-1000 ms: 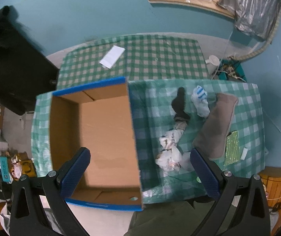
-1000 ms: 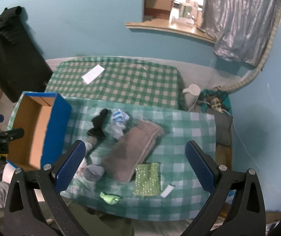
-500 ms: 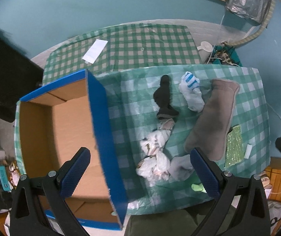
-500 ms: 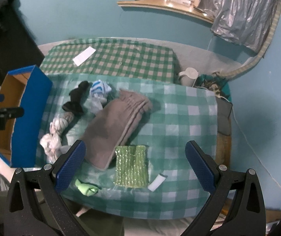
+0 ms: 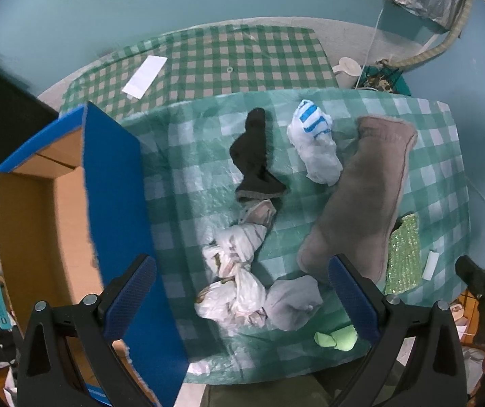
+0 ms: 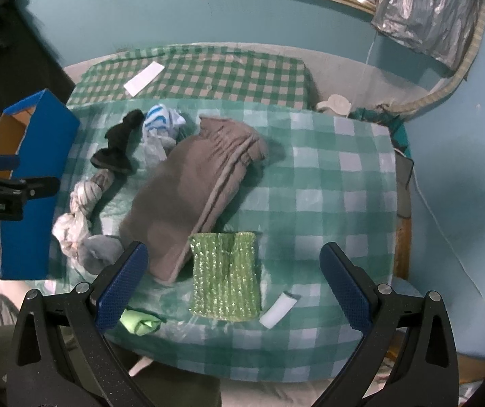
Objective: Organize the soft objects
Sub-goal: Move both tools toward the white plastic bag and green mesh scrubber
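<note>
Green-checked surface [image 6: 327, 183]: covered with a glossy green-and-white cloth; I see every soft item lying on its left half and front edge.
Cardboard box [image 5: 113, 224]: blue outside, brown inside, open on top, sitting at the left edge of the surface, just beside the knotted cloth.
Grey folded garment [image 6: 188, 190]: the biggest soft item, lying diagonally across the middle, its near end touching the green knitted piece.
Green knitted piece [image 6: 225, 274]: flat and squarish, near the front edge, between my right gripper's fingers in the right wrist view.
Knotted pale cloth [image 5: 232, 271]: twisted and bunched, lying between the box and the grey garment, touching the grey sock.
Black sock [image 5: 256, 156]: stretched out behind the knotted cloth, its cuff meeting that cloth's far end.
White sock with blue stripes [image 5: 313, 142]: crumpled, between the black sock and the far end of the grey garment.
Grey sock [image 5: 293, 302]: balled up by the near end of the knotted cloth.
Lime green scrap [image 6: 140, 322]: small, bunched, at the front edge.
White tag [image 6: 279, 308]: small, just right of the knitted piece.
Left gripper [image 5: 242, 298]: I hold it above the knotted cloth, fingers spread wide, grasping nothing.
Right gripper [image 6: 232, 285]: above the knitted piece, fingers spread wide, empty.
</note>
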`<act>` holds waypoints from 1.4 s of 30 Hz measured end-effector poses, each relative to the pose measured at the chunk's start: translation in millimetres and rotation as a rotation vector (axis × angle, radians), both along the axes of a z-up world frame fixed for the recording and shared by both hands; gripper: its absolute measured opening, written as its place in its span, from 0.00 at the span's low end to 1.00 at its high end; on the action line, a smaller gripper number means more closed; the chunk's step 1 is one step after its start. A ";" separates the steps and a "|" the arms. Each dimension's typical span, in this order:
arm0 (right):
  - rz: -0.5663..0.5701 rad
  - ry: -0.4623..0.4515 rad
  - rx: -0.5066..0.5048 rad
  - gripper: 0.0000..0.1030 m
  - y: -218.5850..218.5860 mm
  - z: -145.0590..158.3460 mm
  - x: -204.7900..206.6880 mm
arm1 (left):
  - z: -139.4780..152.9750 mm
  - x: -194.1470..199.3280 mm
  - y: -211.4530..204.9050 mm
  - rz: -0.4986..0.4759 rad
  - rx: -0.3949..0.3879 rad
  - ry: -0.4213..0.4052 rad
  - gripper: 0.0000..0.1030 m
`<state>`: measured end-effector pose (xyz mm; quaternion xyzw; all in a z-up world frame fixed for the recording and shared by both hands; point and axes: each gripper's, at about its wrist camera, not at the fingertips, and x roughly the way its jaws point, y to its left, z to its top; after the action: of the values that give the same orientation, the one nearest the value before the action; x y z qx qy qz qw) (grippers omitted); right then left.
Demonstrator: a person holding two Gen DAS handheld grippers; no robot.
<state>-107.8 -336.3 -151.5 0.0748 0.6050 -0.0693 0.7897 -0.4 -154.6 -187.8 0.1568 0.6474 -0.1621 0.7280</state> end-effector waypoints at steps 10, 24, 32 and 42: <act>0.028 0.047 0.017 0.97 3.8 -28.7 1.4 | -30.4 -4.3 6.0 0.007 0.039 0.018 0.99; 0.037 0.076 0.029 0.97 1.5 -45.2 7.8 | -51.4 -9.2 33.6 0.041 0.063 0.034 0.99; 0.050 0.106 0.035 0.97 4.3 -60.2 9.6 | -52.1 -10.8 47.3 0.024 0.085 0.019 0.99; 0.068 0.178 0.018 0.97 8.2 -92.1 8.4 | -53.3 -4.9 52.1 0.017 0.031 0.068 0.99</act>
<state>-99.3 -328.2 -243.5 0.0550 0.6756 -0.0435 0.7339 -5.3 -102.5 -241.1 0.1569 0.6756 -0.1510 0.7044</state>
